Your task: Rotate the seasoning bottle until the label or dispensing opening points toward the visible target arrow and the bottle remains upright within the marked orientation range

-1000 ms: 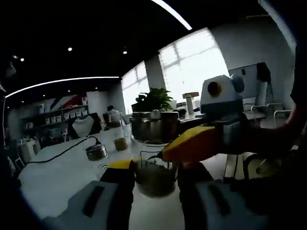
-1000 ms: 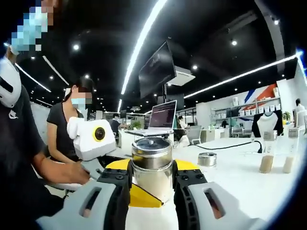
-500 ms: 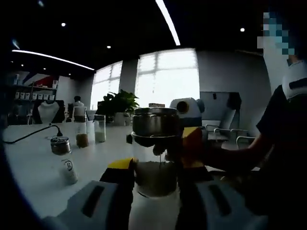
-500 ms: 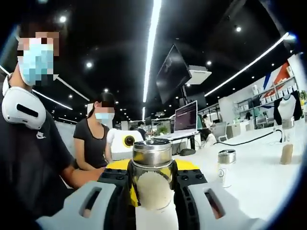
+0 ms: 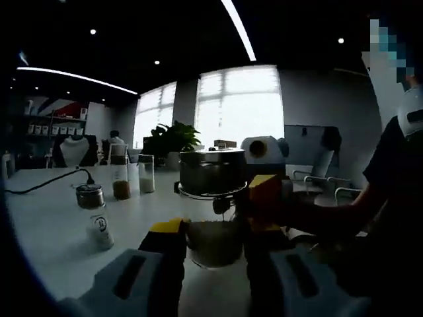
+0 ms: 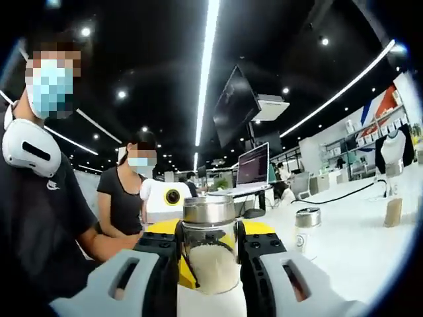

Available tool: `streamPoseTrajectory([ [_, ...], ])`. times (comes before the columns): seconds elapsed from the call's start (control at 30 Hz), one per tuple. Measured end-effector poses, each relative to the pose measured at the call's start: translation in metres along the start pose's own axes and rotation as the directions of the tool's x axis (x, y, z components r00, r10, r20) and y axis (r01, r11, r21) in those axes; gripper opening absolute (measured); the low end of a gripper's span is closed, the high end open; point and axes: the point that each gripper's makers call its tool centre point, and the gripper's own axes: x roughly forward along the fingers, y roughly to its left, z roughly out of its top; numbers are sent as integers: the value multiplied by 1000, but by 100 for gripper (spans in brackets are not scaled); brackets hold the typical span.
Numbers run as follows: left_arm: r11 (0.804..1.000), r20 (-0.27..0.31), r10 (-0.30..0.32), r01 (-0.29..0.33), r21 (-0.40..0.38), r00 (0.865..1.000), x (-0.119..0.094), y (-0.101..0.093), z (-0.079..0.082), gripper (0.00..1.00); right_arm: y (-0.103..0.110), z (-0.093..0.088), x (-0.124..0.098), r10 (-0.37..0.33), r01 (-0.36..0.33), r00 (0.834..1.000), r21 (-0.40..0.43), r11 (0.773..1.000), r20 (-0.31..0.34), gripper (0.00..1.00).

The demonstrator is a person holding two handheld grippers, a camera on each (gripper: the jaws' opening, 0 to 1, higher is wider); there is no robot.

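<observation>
— Where is the seasoning bottle (image 6: pixel 210 246)?

— Upright over the white tabletop (image 6: pixel 344 244), between both claws. The right claw (image 6: pixel 210 261) has closed its jaws on the glass body, pale powder filling the lower half, metal cap above.

— And the left claw (image 5: pixel 213 246)?

— Its jaws press the same bottle (image 5: pixel 213 198) low down, from the opposite side; the right claw's yellow jaw shows just right of the glass.

— Anything else nearby?

— A small capped shaker (image 5: pixel 96 214) stands to the left, two tall jars (image 5: pixel 121 175) farther off. A black cable (image 5: pixel 43 183) crosses the far tabletop. A laptop (image 6: pixel 250 170) sits behind.
</observation>
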Motion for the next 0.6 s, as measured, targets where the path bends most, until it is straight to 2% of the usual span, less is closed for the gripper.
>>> streamPoseTrajectory([
  [0.13,992,-24,107,-105,64,994,-4,15,0,36,-7,-1,2,-39,39,999,-11,999,4,31],
  [0.23,984,-35,156,-152,93,987,-6,20,0,36,-9,-2,5,-58,58,998,-13,998,12,31],
  [0.37,954,-62,256,-242,176,965,-9,32,-5,36,-15,-9,7,-101,100,995,-46,994,-21,31],
  [0.5,951,-79,264,-245,189,961,-8,33,-8,36,-17,-13,8,-125,122,991,-70,990,-43,30],
  [0.6,968,-59,213,-202,151,975,-8,30,-7,36,-19,-11,5,-132,130,990,-46,990,-46,30],
])
